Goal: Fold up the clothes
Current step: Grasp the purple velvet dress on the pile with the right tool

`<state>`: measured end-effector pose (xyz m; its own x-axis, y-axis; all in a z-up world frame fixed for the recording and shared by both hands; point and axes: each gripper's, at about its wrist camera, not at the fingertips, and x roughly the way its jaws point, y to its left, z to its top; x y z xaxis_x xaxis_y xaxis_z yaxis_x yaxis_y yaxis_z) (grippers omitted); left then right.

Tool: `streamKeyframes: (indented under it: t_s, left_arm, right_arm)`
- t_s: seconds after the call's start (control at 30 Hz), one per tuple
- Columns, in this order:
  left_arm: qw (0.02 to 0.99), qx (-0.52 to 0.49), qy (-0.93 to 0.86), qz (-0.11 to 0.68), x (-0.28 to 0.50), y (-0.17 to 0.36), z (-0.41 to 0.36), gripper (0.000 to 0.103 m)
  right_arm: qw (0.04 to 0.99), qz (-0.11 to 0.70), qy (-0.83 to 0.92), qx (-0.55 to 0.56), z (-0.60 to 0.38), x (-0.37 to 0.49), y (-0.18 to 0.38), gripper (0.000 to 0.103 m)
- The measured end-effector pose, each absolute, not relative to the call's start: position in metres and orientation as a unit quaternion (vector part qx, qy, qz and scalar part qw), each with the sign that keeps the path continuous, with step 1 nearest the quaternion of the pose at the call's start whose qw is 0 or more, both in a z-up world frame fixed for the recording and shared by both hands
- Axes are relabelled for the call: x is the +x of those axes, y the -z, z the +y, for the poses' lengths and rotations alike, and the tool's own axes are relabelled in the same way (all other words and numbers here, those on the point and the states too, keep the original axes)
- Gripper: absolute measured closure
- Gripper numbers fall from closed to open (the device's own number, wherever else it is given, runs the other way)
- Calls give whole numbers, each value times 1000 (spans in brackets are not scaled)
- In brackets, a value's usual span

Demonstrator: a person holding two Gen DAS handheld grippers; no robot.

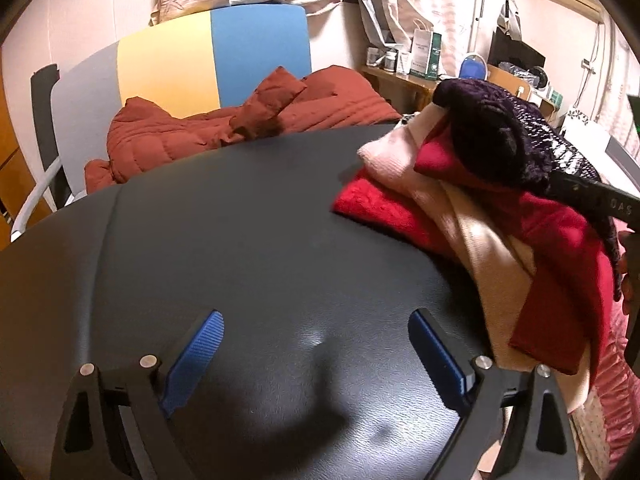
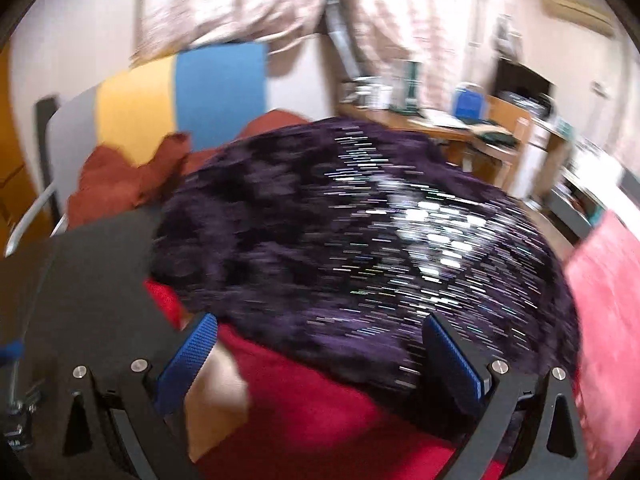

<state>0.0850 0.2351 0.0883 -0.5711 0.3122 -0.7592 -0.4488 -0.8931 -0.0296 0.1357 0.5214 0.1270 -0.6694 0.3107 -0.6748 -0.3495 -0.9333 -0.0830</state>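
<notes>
Dark and bare across its middle, the desk [image 1: 248, 240] leaves room for spreading a garment. Clothes sit heaped at its right edge: a red garment [image 1: 384, 208] and a cream one [image 1: 404, 156] under a purple sequined top [image 1: 500, 132]. Left tool [image 1: 316, 352] hovers spread, holding nothing. Right tool [image 2: 320, 360], spread wide, straddles the purple top's near hem, apparently to grip it.

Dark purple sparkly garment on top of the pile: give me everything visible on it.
The dark purple fuzzy knit garment carries silvery sequins across one side, blurred into streaks in the right wrist view. It lies crumpled on top of the heap, over the red knit garment and the cream garment, at the black tabletop's right edge. The right hand-held gripper is open at its near edge; contact is unclear.
</notes>
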Motion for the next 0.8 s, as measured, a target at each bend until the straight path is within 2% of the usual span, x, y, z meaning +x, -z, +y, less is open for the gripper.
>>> streamKeyframes:
  t_s: [0.07,0.13,0.17,0.23,0.27,0.3,0.37,0.53,0.7,0.8]
  left_arm:
    - [217,-414,-880,84,82,-86,239,7]
    - [216,-415,-880,83,80,-82,235,7]
    - [214,-416,-880,82,79,-81,233,7]
    - [212,-416,-881,81,77,-77,227,7]
    - [212,-419,-879,79,77,-75,224,7]
    - [214,-422,-877,79,77,-72,222,8]
    - [219,-428,-874,78,77,-68,218,9]
    - [216,-427,-874,83,79,-62,203,9]
    - [199,-434,-876,69,76,-57,178,9]
    - [182,-436,-879,63,77,-54,157,9]
  right_arm:
    - [175,7,-911,-374,515,120,-120,1]
    - [173,5,-909,-380,515,109,-113,19]
    - [167,15,-910,-380,518,106,-111,31]
    - [156,34,-913,-376,524,101,-107,47]
    - [154,34,-914,-374,524,99,-107,67]
    - [164,23,-913,-372,524,98,-106,82]
    - [170,21,-919,-356,521,100,-109,90]
    - [148,85,-934,-314,522,117,-130,93]
    - [125,72,-953,-268,476,115,-167,93]
    - [88,103,-956,-260,452,107,-173,93]
